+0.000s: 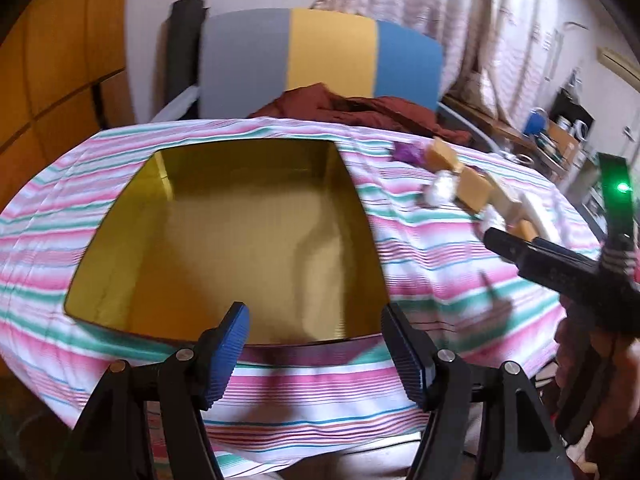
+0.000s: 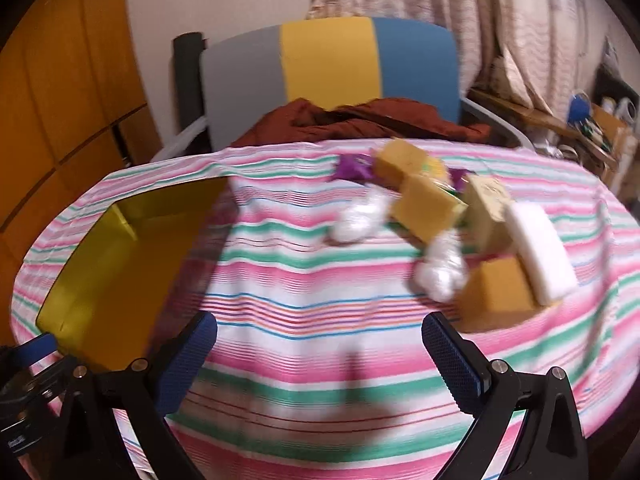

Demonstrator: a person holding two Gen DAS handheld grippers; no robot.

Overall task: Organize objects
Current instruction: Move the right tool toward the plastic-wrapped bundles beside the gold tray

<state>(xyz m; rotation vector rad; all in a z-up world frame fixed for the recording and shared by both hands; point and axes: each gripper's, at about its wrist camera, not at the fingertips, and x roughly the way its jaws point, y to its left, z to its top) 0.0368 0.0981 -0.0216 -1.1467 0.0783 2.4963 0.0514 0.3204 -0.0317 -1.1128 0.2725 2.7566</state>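
An open gold tin box lies empty on the striped tablecloth; it also shows at the left in the right wrist view. A pile of yellow sponges, a white sponge, white plastic wads and a purple wrapper lies to the box's right. My left gripper is open and empty just in front of the box's near rim. My right gripper is open and empty, short of the pile. The right gripper's body shows in the left wrist view, its fingers hidden behind it.
The striped tablecloth covers a round table. A grey, yellow and blue chair with a dark red cloth stands behind the table. Curtains and a cluttered shelf are at the right, a wooden cabinet at the left.
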